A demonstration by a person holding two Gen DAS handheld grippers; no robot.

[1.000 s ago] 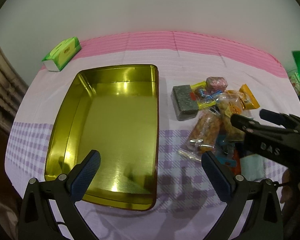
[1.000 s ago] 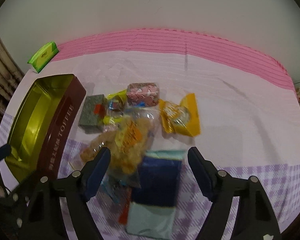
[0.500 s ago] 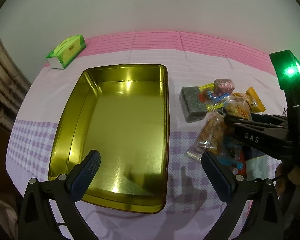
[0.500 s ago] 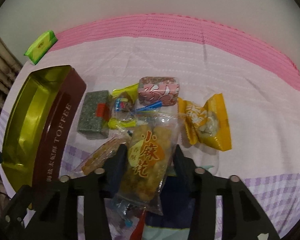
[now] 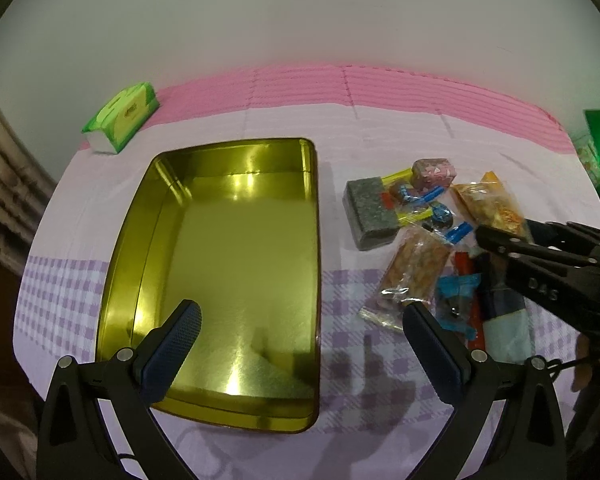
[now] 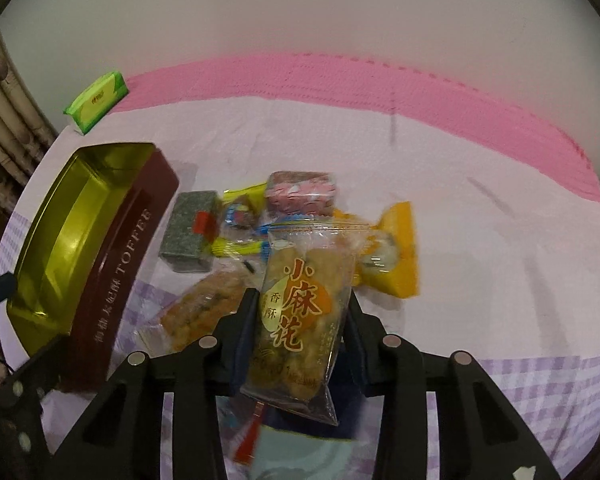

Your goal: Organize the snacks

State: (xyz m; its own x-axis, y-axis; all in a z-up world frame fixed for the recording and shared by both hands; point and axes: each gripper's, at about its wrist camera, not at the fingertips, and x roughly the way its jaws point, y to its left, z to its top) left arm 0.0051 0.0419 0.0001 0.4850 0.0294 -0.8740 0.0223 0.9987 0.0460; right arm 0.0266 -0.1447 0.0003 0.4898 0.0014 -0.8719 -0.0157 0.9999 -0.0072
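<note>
Snacks [image 5: 416, 236] mostly still piled on cloth right of tin [image 5: 236, 280]; tin has nothing in it yet; R gripper [image 6: 300, 320] jaws just closed, clamping clear twist-snack pkt [image 6: 304, 308], lifted off pile; L gripper [image 5: 300, 344] wide, holding nothing, over tin; basically whole job left.

- Blue packet [image 6: 342, 412]: mostly hidden behind clear snack bag [image 6: 300, 320], lower end cut off by frame edge.
- Yellow wrapper [image 6: 392, 252]: blurred, print unreadable.
- Tissue pack [image 5: 122, 117] lettering too small to read.
</note>
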